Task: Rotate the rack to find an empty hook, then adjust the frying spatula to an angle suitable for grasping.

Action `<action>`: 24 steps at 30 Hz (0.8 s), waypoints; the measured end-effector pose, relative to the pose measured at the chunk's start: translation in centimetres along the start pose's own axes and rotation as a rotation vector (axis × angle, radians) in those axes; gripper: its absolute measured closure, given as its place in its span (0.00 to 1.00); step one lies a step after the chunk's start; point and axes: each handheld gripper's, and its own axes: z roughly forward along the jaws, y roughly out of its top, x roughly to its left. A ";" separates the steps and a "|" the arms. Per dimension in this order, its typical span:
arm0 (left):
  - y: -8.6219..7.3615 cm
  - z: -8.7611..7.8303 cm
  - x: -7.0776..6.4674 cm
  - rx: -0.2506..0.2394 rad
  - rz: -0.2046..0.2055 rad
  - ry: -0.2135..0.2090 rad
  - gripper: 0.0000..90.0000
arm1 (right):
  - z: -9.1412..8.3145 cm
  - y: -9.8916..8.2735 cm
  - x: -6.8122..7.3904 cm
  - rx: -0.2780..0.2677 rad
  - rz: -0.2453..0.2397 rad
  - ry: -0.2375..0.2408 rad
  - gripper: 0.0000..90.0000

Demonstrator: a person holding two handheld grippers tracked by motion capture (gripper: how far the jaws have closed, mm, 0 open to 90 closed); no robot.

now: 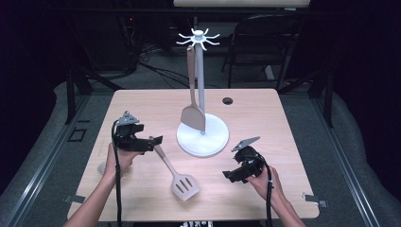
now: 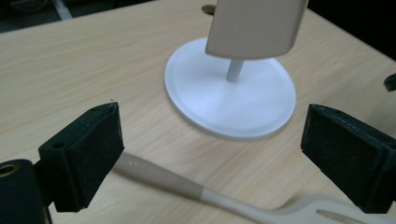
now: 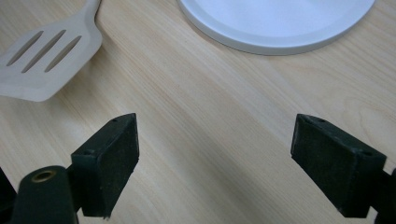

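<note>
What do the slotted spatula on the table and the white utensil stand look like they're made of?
Slotted spatula: probably silicone or matte plastic; even beige, no gloss, with a paler neck below the handle in the left gripper view. Utensil stand: likely painted metal or plastic; smooth white base with a soft sheen and a raised rim.

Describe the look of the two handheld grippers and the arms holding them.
Both grippers, left gripper and right gripper, are black and blocky, each topped by a grey three-cornered plate. Each has two black jaws faced with rough, foam-like rectangular pads. A black cable trails back along each forearm. The forearms are bare, no sleeves visible.
</note>
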 end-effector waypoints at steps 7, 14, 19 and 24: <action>-0.9 0.0 0.0 0.035 -0.001 0.007 0.04 | 0.1 0.2 0.4 0.004 -0.016 -0.002 0.16; -1.9 0.5 -0.3 0.064 -0.025 -0.003 0.02 | 0.3 0.3 0.6 -0.004 -0.023 0.007 0.16; -2.2 1.2 -0.7 0.086 -0.008 0.003 0.01 | 0.2 0.4 0.9 -0.003 -0.024 0.014 0.16; -2.7 1.5 -0.5 0.104 -0.020 0.003 0.00 | 0.2 0.6 1.0 -0.003 -0.026 0.020 0.17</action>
